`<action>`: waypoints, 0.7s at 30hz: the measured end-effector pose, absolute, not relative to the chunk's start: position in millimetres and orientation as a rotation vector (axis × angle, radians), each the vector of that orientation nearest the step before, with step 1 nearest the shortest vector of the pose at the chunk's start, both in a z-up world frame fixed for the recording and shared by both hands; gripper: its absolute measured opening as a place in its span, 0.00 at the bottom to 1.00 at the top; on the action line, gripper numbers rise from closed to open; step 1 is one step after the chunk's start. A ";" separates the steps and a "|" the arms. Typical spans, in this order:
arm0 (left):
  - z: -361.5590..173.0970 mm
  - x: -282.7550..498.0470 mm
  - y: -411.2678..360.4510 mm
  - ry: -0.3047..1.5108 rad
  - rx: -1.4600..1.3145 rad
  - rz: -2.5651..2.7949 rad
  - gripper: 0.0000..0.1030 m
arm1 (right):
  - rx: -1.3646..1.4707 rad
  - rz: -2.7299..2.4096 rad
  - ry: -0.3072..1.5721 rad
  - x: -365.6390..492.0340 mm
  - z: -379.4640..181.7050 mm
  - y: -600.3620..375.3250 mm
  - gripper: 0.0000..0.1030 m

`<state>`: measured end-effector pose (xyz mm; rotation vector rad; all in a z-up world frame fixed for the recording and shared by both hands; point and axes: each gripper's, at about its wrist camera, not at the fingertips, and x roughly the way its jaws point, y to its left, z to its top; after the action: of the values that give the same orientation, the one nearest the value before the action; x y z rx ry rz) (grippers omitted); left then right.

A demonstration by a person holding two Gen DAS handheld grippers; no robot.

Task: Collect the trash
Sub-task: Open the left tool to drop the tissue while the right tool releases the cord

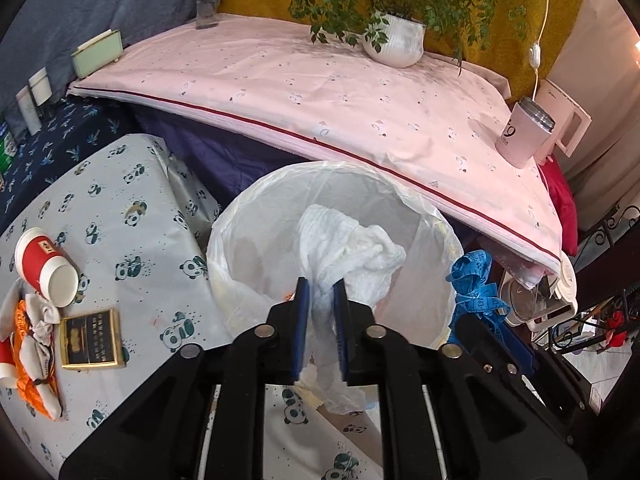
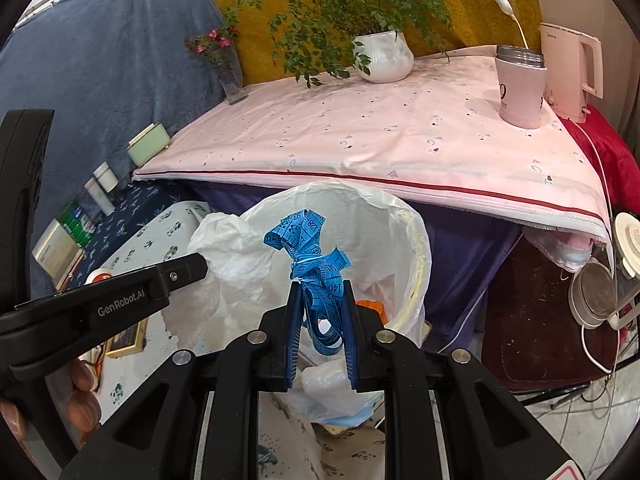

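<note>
Both grippers hung over the lined trash bin (image 1: 332, 184): the left gripper (image 1: 321, 284) had crumpled white tissue (image 1: 344, 248) between jaws that looked barely parted, while the right gripper (image 2: 320, 286) was clamped on a bundled blue measuring tape (image 2: 310, 248). The tissue could snag on a pad instead of dropping. The tape's dangling loops might catch the liner rim and fall outside.
</note>
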<state>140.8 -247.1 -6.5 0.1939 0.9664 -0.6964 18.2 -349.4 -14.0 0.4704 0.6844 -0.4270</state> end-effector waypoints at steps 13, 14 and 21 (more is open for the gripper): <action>-3.8 149.0 -225.0 0.918 0.165 -0.615 0.59 | 0.452 -0.415 0.686 35.8 -16.2 -348.6 0.17; -4.8 150.0 -221.2 0.922 0.160 -0.609 0.59 | 0.447 -0.415 0.688 37.6 -16.2 -347.6 0.17; -8.7 155.6 -198.0 0.921 0.143 -0.567 0.59 | 0.418 -0.438 0.682 55.9 -17.6 -342.2 0.33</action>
<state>155.6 -198.0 -8.7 0.1427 0.9211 -0.5669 55.9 -342.2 -17.6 0.4181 0.6818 -0.4384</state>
